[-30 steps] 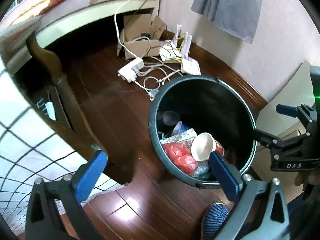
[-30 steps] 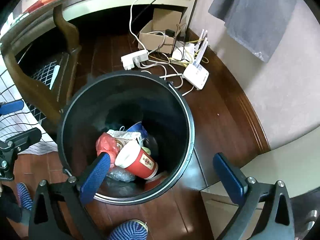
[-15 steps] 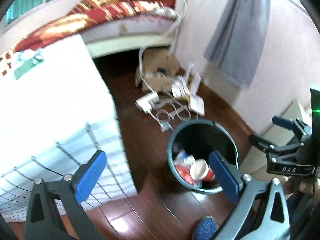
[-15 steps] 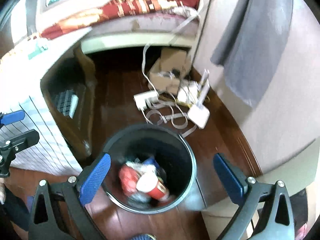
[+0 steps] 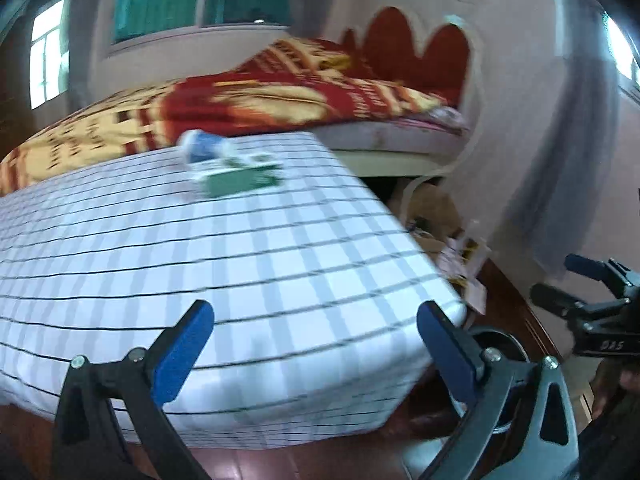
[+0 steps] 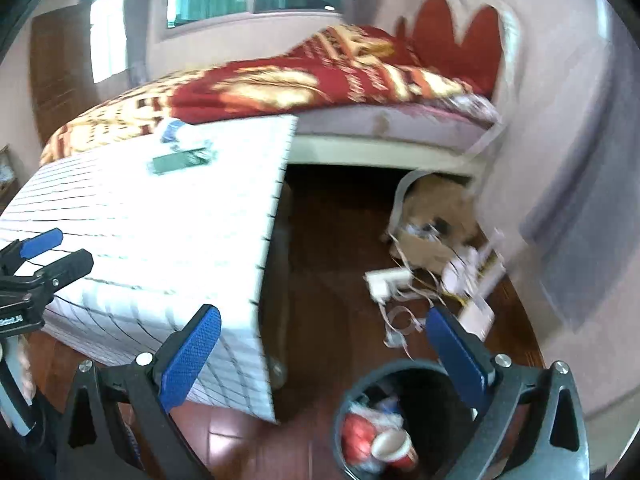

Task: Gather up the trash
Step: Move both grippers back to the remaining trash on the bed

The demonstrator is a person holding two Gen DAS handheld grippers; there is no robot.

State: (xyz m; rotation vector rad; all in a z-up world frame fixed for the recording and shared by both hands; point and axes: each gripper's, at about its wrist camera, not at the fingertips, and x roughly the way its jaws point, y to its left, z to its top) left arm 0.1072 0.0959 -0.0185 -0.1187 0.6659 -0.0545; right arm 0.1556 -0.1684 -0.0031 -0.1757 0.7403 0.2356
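A green and white box [image 5: 240, 178] and a blue and white piece [image 5: 200, 148] lie on the far part of a table with a checked white cloth [image 5: 200, 260]; both also show in the right wrist view [image 6: 178, 160]. The black trash bin [image 6: 360, 384] stands on the floor at the table's right, holding a red paper cup [image 6: 394, 446] and red wrappers. My left gripper [image 5: 314, 348] is open and empty above the table's near edge. My right gripper [image 6: 324, 352] is open and empty above the floor by the bin.
A bed with a red and gold blanket [image 6: 300, 80] stands behind the table. A cardboard box [image 6: 432, 236], a power strip [image 6: 386, 280] and tangled cables lie on the wooden floor by the wall. A grey cloth [image 6: 576, 220] hangs on the right wall.
Both grippers have risen and tilted up from the bin. The bin has dropped to the frames' lower edge and the tabletop and bed have come into view.
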